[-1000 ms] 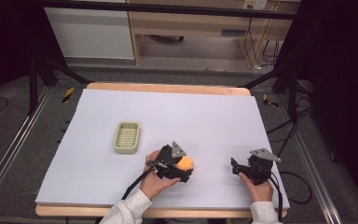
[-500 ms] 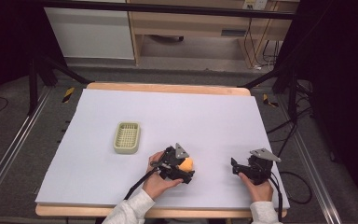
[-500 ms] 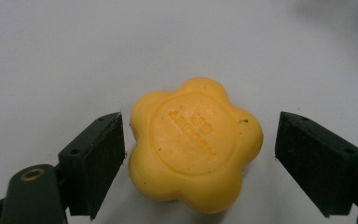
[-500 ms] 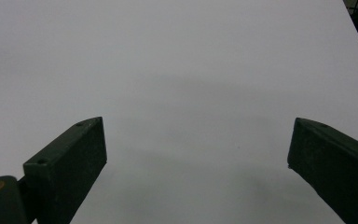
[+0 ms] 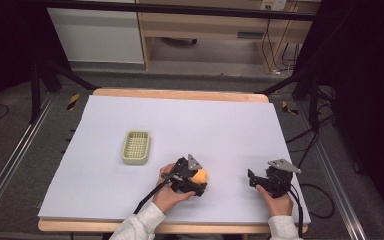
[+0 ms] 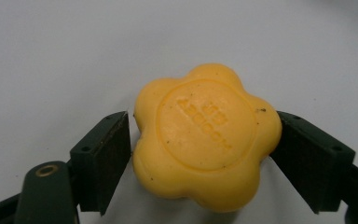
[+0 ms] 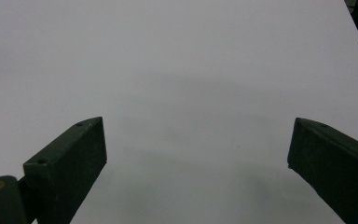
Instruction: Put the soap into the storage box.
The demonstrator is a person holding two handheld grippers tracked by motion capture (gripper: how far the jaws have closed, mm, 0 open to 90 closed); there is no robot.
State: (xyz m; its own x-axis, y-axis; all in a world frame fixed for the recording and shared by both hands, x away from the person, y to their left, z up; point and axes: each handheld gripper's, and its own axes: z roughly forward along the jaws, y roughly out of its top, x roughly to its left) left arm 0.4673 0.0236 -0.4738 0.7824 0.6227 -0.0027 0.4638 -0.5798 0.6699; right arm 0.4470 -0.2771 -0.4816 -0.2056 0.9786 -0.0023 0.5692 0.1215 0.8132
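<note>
Near the lower middle of the high view, the left gripper (image 5: 196, 181) sits low over the white table sheet (image 5: 220, 130), with the yellow flower-shaped bar of soap (image 5: 199, 176) between its two black jaws. Its jaws have just been closing around the soap. From the left gripper view, the soap (image 6: 206, 136) lies flat on the sheet, its stamped face upward; the jaw at the right of that view seems to touch one lobe, while the jaw at the left stands just beside the soap with a thin gap, so I judge the grip is not yet firm. The jaws come at the soap from two opposite sides, probably because its rounded lobes give the pads a place to press. At the left centre of the high view, a pale green slotted plastic tray (image 5: 136, 147) waits near the soap; it looks like the place where the soap should go. At the lower right, the right gripper (image 5: 254, 179) rests on the sheet with jaws wide apart and nothing between them, apparently kept aside so that it does not disturb the left hand.
</note>
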